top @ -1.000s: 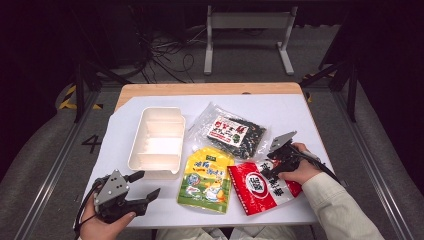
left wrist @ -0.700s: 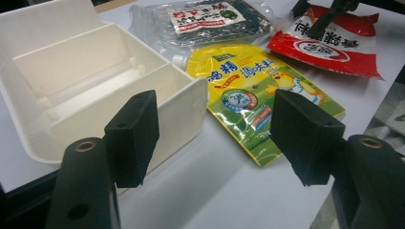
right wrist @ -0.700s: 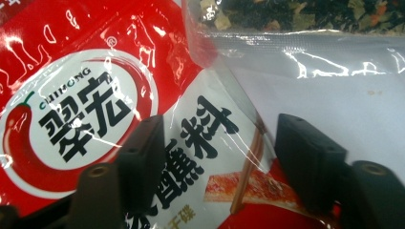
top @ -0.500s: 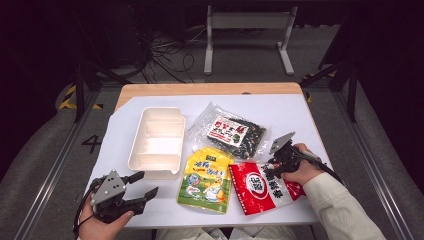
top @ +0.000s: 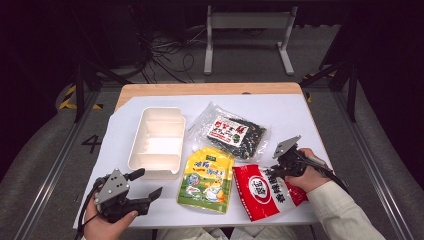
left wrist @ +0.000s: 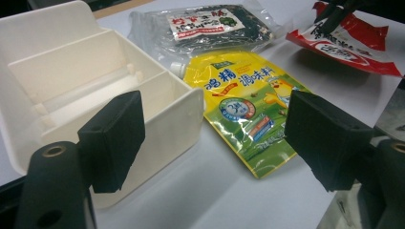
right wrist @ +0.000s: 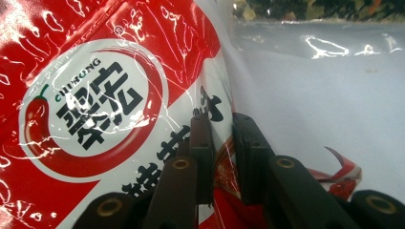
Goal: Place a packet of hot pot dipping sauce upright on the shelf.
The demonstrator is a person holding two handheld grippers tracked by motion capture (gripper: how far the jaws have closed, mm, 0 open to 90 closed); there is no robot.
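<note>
The right gripper has just been closing, and its jaws now pinch the edge of the red bag; in the right gripper view the film runs up between the two pads. A second ago those jaws stood spread over the same edge with the bag flat. Now the pinched edge looks lifted a little off the table, to judge by the shadow under it in the left gripper view, though that corner is small and far off there. So the grasp seems made, and the lift is probably under way.

The red bag lies well right of the tray, with the yellow pouch between them and touching the bag's left side. The dark bag lies just behind the pouch, right of the tray's far end.

The left gripper sits just in front of the tray's near end, where it was a second ago. Its jaws have just been opening and stand spread with nothing between them.

A thin-edge grip may slip as the bag's weight comes on.
</note>
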